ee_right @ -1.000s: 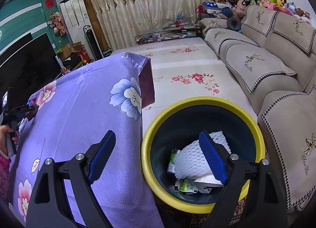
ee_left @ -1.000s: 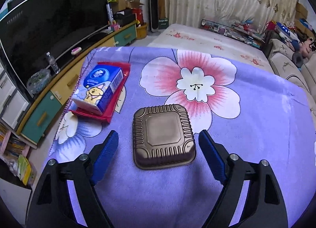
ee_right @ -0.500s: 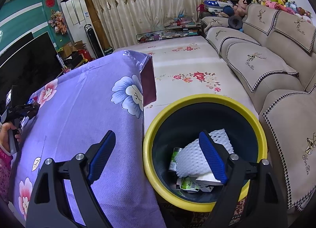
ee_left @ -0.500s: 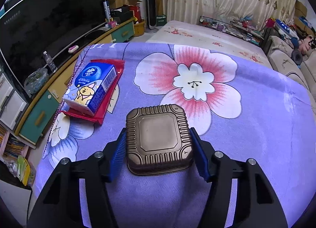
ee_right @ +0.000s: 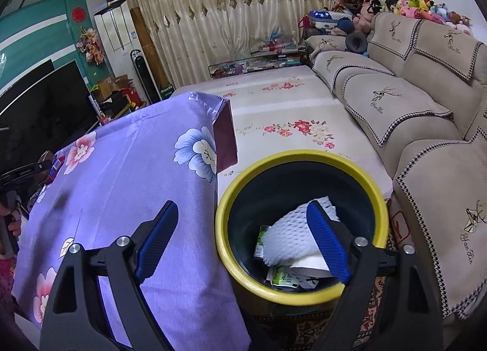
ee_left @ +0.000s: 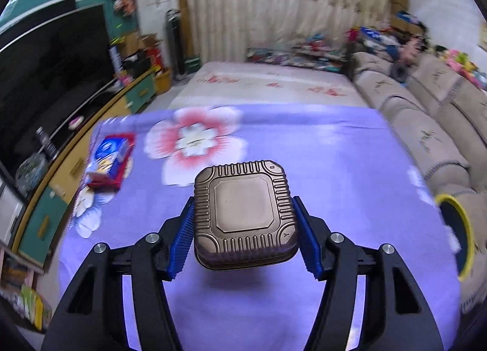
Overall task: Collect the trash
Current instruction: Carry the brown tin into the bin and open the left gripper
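Observation:
My left gripper (ee_left: 245, 243) is shut on a brown ribbed square plastic container (ee_left: 243, 212), upside down, held above the purple flowered tablecloth (ee_left: 319, 162). The yellow-rimmed dark bin (ee_left: 456, 238) shows at the right edge of the left wrist view. In the right wrist view my right gripper (ee_right: 242, 243) is open and empty, hovering over the bin's near left rim (ee_right: 222, 229). The bin holds white foam netting (ee_right: 289, 241) and paper scraps. The left gripper (ee_right: 24, 170) shows far left there.
A blue tissue pack on a red packet (ee_left: 111, 159) lies at the table's far left. A TV and low cabinet (ee_left: 61, 83) stand left. A beige sofa (ee_right: 411, 113) runs along the right; a floral mat (ee_right: 289, 107) covers the floor beyond the table.
My left gripper closed on the brown container, lifted it off the cloth and swung right, bringing the bin into view. The right gripper stayed open over the bin.

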A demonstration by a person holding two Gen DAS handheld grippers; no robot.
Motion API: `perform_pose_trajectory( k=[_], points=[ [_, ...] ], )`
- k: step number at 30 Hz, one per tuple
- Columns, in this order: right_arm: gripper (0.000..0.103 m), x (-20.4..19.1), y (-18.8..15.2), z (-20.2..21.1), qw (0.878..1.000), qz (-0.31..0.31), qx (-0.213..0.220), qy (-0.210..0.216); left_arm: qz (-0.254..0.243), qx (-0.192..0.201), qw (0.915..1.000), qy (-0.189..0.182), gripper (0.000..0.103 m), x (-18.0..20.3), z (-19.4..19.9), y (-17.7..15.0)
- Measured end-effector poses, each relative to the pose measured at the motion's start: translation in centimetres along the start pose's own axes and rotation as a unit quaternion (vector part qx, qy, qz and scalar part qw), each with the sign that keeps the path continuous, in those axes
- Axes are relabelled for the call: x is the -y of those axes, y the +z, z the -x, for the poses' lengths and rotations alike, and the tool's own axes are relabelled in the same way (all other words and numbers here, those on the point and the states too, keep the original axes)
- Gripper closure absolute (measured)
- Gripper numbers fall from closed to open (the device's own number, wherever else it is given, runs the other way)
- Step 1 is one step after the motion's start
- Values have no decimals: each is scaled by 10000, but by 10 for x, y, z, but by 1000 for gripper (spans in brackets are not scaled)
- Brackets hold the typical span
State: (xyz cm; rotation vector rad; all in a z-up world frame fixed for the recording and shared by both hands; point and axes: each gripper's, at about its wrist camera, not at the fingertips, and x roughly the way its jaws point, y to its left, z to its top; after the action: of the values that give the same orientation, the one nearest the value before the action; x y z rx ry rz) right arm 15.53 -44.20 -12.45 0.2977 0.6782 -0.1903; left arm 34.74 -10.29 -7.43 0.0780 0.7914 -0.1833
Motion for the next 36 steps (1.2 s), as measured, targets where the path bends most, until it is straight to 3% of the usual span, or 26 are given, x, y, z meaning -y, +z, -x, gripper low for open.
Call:
perform_pose_trajectory(
  k=[5,10,20,29,36],
  points=[
    [21,15,-9,25,9998,-61,162,-120,-498,232,9970,-547,43,64,47,-5],
    [21,45,-20,53,9987,-280,318,-297,-1015,313,9883,-1099,43,135,76,-12],
    [21,93,-43,97,9937,-587,472,-831,-1999,36,9549,-2193,43,293,94,-32],
    [19,117,-57,108,9904,-739,485,-1063,-2590,-405,9340,-2427,42,393,56,-47],
    [19,128,-63,104,9895,-876,408,-1076,-2680,-834,9296,-2388,42,429,6,-55]
  ],
)
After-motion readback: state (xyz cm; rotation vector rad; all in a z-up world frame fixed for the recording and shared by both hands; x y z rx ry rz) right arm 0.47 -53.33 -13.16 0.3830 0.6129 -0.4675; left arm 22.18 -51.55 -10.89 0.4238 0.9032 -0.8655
